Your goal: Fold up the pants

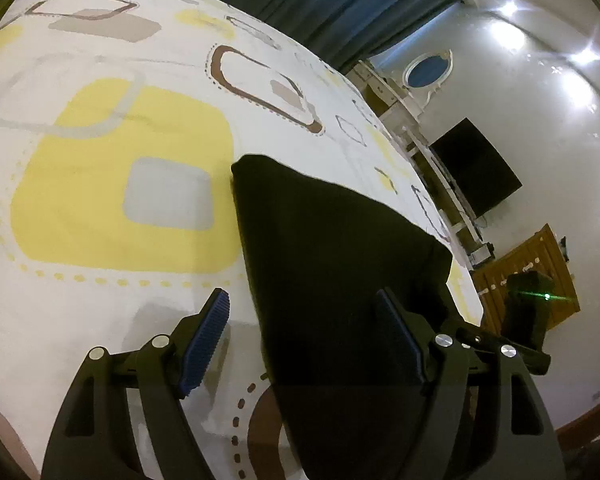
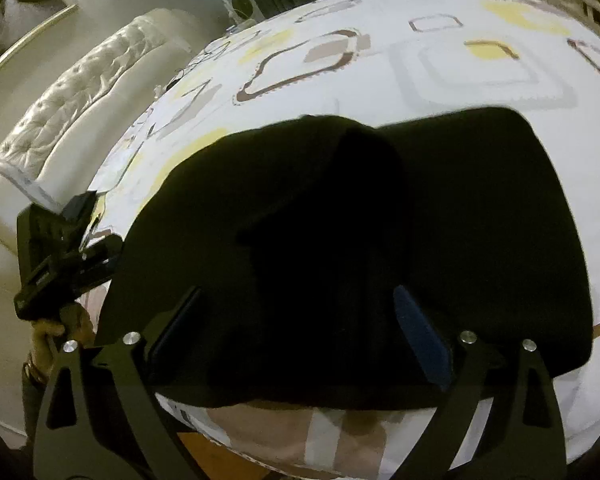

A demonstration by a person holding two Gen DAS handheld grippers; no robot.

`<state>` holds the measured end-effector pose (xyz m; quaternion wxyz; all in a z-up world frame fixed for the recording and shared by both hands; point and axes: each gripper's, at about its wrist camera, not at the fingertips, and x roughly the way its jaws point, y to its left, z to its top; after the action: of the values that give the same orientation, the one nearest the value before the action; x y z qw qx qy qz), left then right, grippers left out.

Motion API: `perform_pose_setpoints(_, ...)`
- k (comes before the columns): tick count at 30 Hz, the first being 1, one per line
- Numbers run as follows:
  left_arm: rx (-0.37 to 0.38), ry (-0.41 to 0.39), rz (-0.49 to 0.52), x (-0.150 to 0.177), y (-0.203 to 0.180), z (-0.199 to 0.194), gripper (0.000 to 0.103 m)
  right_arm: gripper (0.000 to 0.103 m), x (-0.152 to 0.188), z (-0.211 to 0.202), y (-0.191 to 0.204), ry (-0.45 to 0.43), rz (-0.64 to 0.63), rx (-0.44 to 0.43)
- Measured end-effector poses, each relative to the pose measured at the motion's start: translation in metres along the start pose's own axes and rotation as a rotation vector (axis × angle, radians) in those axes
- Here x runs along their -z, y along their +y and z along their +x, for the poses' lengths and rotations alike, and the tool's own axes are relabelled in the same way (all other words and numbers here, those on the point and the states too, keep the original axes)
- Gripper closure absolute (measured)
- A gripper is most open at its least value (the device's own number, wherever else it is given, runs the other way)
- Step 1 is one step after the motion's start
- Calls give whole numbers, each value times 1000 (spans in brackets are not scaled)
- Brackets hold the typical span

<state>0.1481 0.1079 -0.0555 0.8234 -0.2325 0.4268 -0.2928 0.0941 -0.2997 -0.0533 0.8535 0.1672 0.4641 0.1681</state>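
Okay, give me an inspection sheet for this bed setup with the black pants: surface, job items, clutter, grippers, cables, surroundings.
Surface: bed sheet, white with yellow, grey and brown shapes, lying mostly smooth.
Job's things: black pants lying on the sheet in a compact layered shape, one layer overlapping another.
Clutter: nothing seen near the pants.
Grippers: left gripper open, the pants' edge between its fingers, not pinched; right gripper open over the pants.
Cables: thin dark cords at the far edge of the bed; details unclear.
Surroundings: tufted headboard, dark curtain, dark screen, wooden cabinet.
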Motion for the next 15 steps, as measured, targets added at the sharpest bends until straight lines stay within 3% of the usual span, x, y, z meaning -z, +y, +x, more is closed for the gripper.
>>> perform_pose_setpoints(1, 0, 4, -2, 1, 0, 1, 29, 23, 1, 0, -5, 1, 12, -3)
perform_pose_setpoints(2, 2, 10, -5, 2, 1, 3, 29, 41, 1, -1, -9, 1, 18, 6)
perform_pose_setpoints(3, 4, 13, -9, 3, 2, 4, 29, 50, 0, -2, -13, 1, 27, 3)
perform_pose_setpoints(6, 17, 17, -24, 4, 5, 8, 28, 60, 1, -5, -26, 16, 75, -58)
perform_pose_setpoints(11, 17, 18, -35, 5, 5, 9, 28, 87, 0, -6, -39, 5, 153, -233)
perform_pose_setpoints(15, 20, 22, -41, 4, 7, 10, 28, 91, -7, -17, -46, -36, 199, -338)
